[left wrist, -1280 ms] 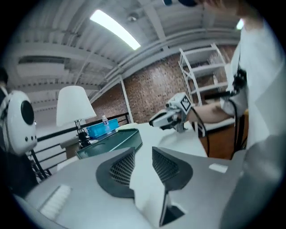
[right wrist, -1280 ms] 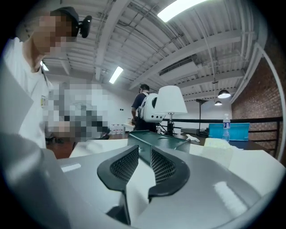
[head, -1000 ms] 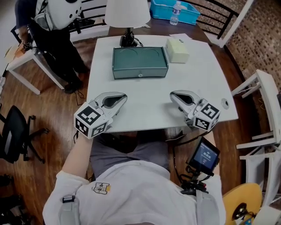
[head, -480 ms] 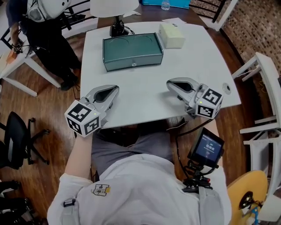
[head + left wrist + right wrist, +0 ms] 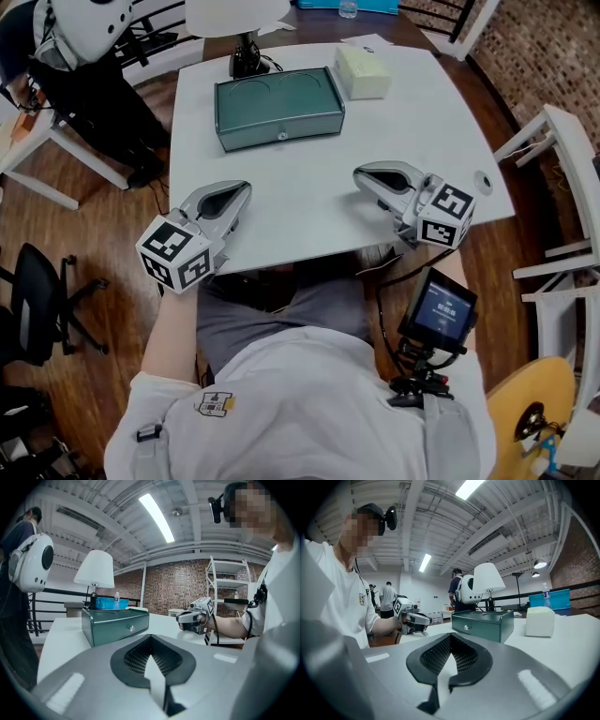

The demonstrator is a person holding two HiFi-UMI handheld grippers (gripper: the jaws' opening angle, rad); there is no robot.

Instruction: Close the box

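Sitting shut at the far side of the table (image 5: 309,192), beside the lamp (image 5: 236,17), the green box (image 5: 279,105) is showing a small front knob (image 5: 282,137). The left gripper (image 5: 236,190) and right gripper (image 5: 364,176) are sitting closed and empty at the near edge. Only the gripper views are showing the ceiling lights (image 5: 157,515).

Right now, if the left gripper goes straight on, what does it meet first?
Probably the dark green rectangular box, near its front right corner; it might just slip past.
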